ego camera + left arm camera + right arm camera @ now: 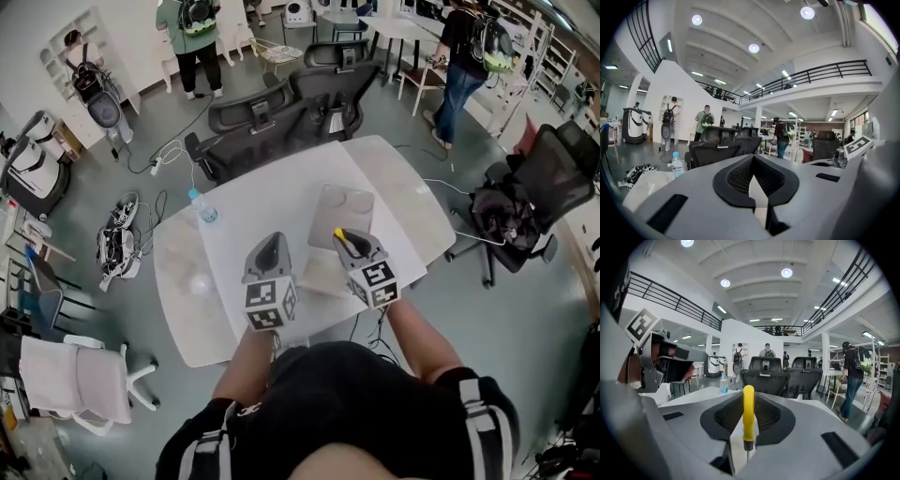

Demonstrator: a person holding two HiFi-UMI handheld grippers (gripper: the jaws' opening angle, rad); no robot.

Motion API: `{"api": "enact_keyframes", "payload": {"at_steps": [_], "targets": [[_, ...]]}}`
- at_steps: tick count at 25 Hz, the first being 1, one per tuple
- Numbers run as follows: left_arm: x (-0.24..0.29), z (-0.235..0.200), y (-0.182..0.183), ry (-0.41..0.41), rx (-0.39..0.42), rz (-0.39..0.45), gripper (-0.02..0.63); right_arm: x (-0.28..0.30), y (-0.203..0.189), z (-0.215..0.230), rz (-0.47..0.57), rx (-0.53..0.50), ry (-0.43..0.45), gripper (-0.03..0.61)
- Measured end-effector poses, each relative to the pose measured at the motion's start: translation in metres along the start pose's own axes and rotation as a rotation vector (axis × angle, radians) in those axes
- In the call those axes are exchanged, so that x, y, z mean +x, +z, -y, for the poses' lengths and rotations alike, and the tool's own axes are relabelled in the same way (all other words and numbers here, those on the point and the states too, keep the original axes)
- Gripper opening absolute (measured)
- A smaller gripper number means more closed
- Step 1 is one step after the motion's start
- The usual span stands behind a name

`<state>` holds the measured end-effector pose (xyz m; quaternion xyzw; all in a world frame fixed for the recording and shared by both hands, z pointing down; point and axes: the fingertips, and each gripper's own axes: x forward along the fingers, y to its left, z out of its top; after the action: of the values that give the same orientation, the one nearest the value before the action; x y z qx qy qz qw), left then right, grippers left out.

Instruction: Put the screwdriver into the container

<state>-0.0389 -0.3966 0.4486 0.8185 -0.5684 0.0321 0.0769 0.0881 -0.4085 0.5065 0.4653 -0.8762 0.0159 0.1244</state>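
My right gripper (351, 244) is shut on a screwdriver (340, 235) with a yellow handle. In the right gripper view the screwdriver (748, 414) stands upright between the pads, its thin metal shaft pointing down towards me. The gripper hovers over the white table (244, 202), just short of a translucent grey container (345, 202) lying flat in front of it. My left gripper (271, 247) is held beside the right one, a little to the left. In the left gripper view its jaws (761, 202) are shut with nothing between them.
A water bottle (204, 209) stands near the table's far left edge. Black office chairs (281, 112) crowd the far side, and another chair (539, 202) is at the right. People stand in the background. A white chair (80, 380) is at the lower left.
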Motion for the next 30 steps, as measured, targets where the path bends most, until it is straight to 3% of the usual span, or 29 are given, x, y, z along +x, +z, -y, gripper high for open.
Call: {"api": "enact_keyframes", "payload": {"at_steps": [16,30], "targets": [[-0.012,-0.029,-0.015,0.045,0.011,-0.038,0.003,0.049,-0.112,-0.035,-0.316,-0.066,0.173,0.066],[-0.023,-0.048,-0.019,0.084,0.022,-0.065,0.003,0.081,-0.181,-0.040,-0.554,-0.087,0.213,0.066]]}}
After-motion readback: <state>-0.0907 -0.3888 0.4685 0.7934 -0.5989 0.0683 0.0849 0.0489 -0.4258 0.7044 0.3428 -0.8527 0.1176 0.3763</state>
